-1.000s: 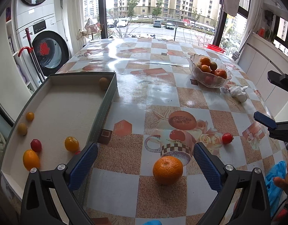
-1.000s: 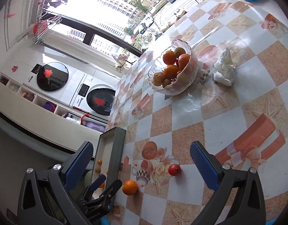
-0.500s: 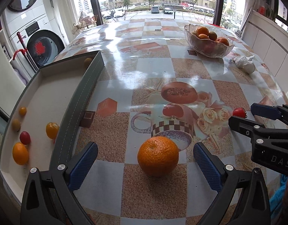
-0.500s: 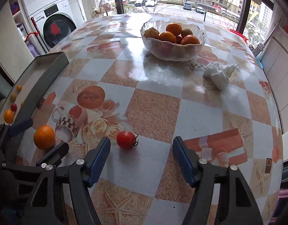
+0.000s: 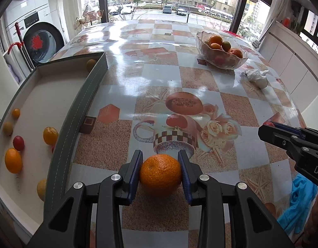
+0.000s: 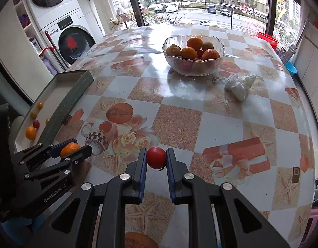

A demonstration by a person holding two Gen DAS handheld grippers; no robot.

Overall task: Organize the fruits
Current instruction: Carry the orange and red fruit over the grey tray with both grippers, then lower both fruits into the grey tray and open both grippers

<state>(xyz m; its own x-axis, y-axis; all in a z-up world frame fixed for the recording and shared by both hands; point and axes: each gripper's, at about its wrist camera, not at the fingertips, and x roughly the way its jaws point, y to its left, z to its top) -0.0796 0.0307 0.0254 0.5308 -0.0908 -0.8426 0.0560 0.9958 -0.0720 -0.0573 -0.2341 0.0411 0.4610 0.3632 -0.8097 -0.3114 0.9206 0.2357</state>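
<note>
Sunlit checked table: both hand-held grippers, apart a moment ago, have now closed, the left hand-held gripper clamped on the orange, the right hand-held gripper on the red tomato, so both fruits seem ready to lift toward the tray or bowl

Counts: 2 grippers, left and right, each with 2 fingers; 1 orange and 1 tomato out on the tabletop. 1 tray with 7 small fruits fully visible plus a red sliver at its wall, 1 glass bowl showing at least 5 fruits. Also 1 crumpled white bag, 2 washing machines stacked.
</note>
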